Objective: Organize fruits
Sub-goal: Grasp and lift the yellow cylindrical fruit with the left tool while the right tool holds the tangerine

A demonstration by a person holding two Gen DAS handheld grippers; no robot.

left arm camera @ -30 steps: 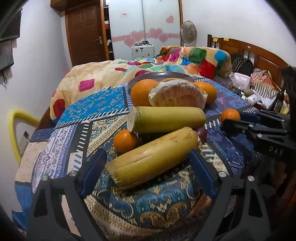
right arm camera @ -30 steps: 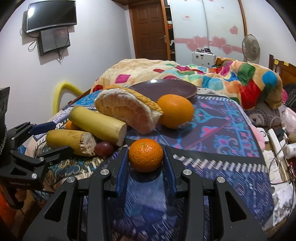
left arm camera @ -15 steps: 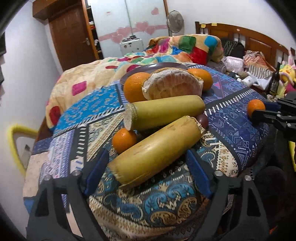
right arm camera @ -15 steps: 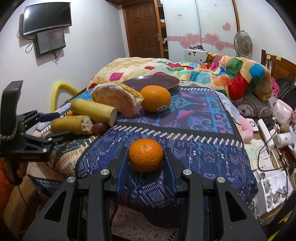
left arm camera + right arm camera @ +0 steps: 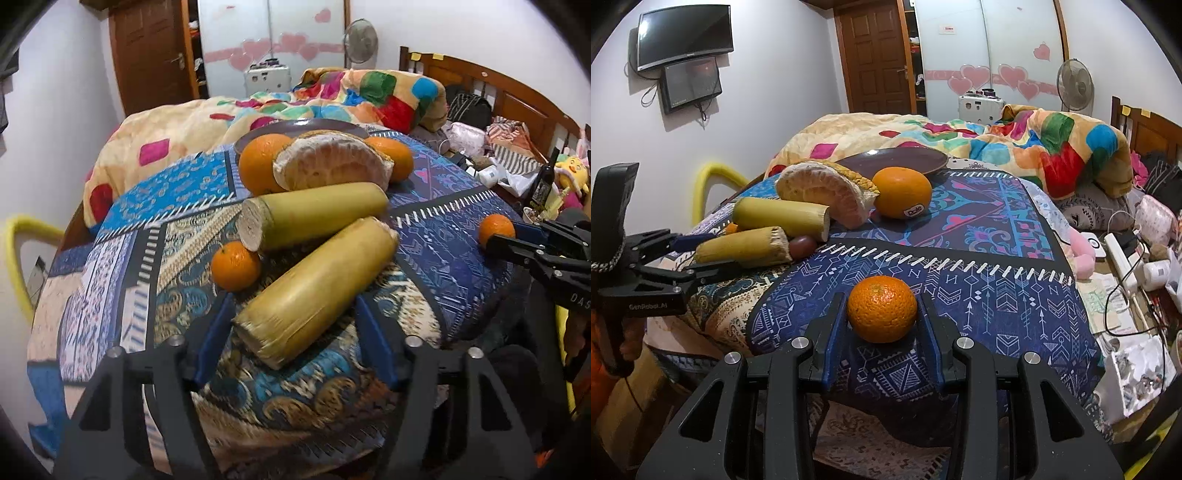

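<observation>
Right gripper (image 5: 882,325) clamped on mandarin (image 5: 882,308) for sorting; left gripper (image 5: 291,332) closing around cane (image 5: 317,291), pads apparently not yet touching.

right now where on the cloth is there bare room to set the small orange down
Free: the dark blue patterned cloth ahead of the right gripper, and right of the Dole orange. Crowded: the left side, around the sugarcane pieces and pomelo wedge.
</observation>
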